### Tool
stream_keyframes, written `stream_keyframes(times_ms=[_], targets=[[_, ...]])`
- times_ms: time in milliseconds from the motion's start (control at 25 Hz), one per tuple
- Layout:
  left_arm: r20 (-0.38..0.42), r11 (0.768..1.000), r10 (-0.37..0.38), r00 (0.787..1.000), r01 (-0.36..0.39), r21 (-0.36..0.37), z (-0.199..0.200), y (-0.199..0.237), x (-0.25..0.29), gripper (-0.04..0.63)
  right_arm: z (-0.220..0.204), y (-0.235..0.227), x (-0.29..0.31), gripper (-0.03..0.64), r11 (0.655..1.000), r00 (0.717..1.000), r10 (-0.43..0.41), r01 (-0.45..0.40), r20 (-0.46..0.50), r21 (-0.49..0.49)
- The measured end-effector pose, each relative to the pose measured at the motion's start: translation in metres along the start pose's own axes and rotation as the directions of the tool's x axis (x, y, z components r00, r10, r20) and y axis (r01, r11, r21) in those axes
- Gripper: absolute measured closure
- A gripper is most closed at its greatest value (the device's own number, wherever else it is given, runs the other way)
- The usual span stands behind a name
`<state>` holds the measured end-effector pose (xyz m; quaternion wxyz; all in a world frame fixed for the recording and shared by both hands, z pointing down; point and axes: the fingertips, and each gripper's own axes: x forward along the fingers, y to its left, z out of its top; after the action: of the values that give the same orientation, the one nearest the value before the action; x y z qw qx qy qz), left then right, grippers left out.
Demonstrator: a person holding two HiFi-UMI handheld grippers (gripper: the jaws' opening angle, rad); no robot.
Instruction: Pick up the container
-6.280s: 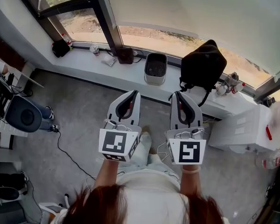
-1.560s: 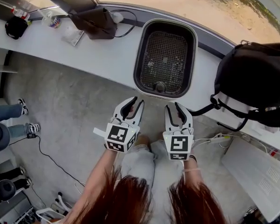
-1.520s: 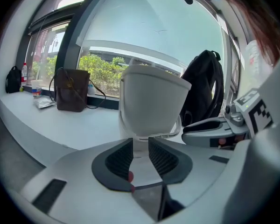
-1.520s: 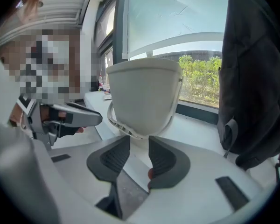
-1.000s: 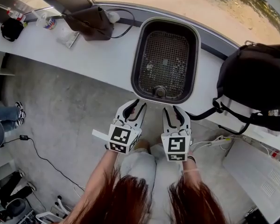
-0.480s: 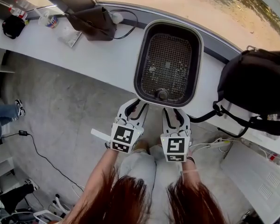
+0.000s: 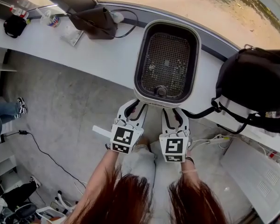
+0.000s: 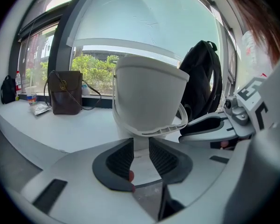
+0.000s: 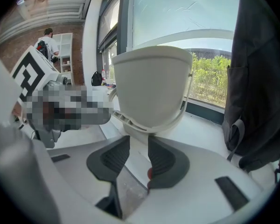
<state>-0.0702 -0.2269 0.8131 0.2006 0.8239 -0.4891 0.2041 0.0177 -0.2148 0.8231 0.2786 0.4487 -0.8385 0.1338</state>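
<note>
The container (image 7: 140, 55) is a white rounded bin with a dark mesh floor, standing on the white window ledge (image 7: 98, 55). Both grippers point at its near side. My left gripper (image 7: 134, 105) is open, its tips just short of the bin's near left corner. In the left gripper view the container (image 8: 149, 97) rises right beyond the left gripper (image 8: 141, 149), with only ledge in the gap. My right gripper (image 7: 173, 113) is open too, below the near right corner. The right gripper view shows the container (image 9: 151, 85) just past the right gripper (image 9: 139, 148), nothing between the pads.
A black backpack (image 7: 254, 87) sits on the ledge right of the bin. A brown bag (image 7: 95, 22) with a cable, small bottles (image 7: 49, 18) and a black pouch (image 7: 14, 26) lie at the far left. A white box (image 7: 256, 171) stands at the right on the floor.
Since the oldest frame I have come close to the ledge. Over the last second both grippers crept forward to the bin's near edge. The jaws' gaps look unchanged.
</note>
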Motion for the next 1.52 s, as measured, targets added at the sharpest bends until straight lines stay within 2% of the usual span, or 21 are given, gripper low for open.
stream_keyframes(times_ms=[800,1520], targets=[[-0.028,1.0,-0.012,1.0,0.012,-0.008,0.044,-0.018,-0.054,0.494,0.042,0.013,-0.056,0.492,0.999,1.0,-0.006,0.006,-0.003,0.046],[0.01,1.0,-0.027,1.0,0.027,-0.013,0.098,-0.022,-0.08,0.494,0.094,0.008,-0.087,0.492,1.0,0.998,-0.018,0.017,0.055,0.018]])
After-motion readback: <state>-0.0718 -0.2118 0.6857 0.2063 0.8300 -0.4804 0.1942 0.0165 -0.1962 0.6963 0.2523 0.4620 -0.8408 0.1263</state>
